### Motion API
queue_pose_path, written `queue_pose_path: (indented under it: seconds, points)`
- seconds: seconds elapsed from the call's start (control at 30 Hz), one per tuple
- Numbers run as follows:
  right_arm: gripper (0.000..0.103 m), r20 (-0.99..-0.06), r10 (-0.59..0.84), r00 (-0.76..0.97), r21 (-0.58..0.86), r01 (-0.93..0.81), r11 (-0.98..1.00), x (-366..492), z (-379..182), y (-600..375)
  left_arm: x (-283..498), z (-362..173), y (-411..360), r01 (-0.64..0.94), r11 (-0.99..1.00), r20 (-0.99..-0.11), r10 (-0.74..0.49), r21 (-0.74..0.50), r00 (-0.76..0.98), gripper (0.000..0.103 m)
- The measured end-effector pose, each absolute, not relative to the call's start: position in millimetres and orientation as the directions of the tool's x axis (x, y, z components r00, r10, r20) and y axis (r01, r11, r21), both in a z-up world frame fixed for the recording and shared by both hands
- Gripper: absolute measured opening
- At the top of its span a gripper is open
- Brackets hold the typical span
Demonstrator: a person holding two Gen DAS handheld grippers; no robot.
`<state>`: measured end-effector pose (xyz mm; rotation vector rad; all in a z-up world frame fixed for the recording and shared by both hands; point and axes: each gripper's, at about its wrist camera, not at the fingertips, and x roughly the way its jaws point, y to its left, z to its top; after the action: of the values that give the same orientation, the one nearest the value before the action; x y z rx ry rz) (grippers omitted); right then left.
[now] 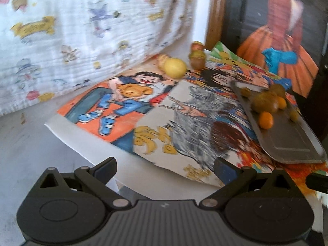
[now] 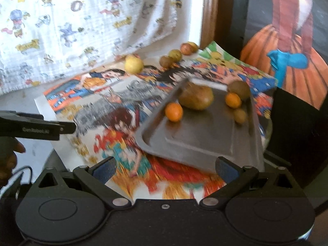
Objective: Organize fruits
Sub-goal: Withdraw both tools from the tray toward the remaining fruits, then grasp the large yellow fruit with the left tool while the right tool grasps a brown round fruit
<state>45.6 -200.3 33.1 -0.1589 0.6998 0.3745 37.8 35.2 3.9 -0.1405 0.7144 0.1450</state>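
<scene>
A grey metal rectangular tray [image 2: 201, 137] lies on colourful cartoon posters [image 2: 114, 110] spread over the pale tabletop [image 1: 26, 139]. On the tray sit a large brownish-green oval fruit [image 2: 196, 98], two small round orange fruits [image 2: 173, 112] near it, a brown kiwi-like fruit [image 2: 239, 89] at the far right edge and a small olive-coloured fruit [image 2: 240, 115] just beside the right rim. Well apart from the tray, at the far edge of the posters, a round yellow fruit [image 2: 134, 64] rests on the tabletop, with a few small brownish fruits [image 2: 171, 58] and a reddish one [image 2: 187, 47] near the wooden frame [image 2: 209, 14]. A white cloth printed with cartoon figures [image 2: 82, 24] hangs behind them.

The right gripper [image 2: 165, 167] hovers just in front of the tray's near edge, its jaws spread wide with nothing between them. The left gripper [image 1: 165, 167] is over the posters' near edge, likewise wide open and holding nothing; in the right wrist view it juts in from the left with a hand [image 2: 9, 160] behind it.
</scene>
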Motion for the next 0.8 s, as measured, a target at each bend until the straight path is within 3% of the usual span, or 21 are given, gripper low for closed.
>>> queue_pose_path:
  seconds: [0.47, 0.63, 0.8]
  points:
    - [0.102, -0.514, 0.536, 0.670, 0.117, -0.564, 0.818, 163.9, 129.8, -158.4, 97.1, 38.4, 69.9, -0.284, 0.953, -0.582, 0.171, -0.109, 0.795, 0.102]
    - [0.102, -0.538, 0.541, 0.647, 0.124, -0.574, 0.810, 234.7, 147.2, -141.6, 138.3, 43.3, 70.8, -0.279, 0.953, -0.575, 0.162, -0.121, 0.802, 0.102]
    - [0.102, -0.618, 0.529, 0.581, 0.176, -0.554, 0.814, 319.1, 138.4, -125.2, 184.1, 35.6, 71.5, -0.260, 0.952, -0.591, 0.118, -0.161, 0.798, 0.102]
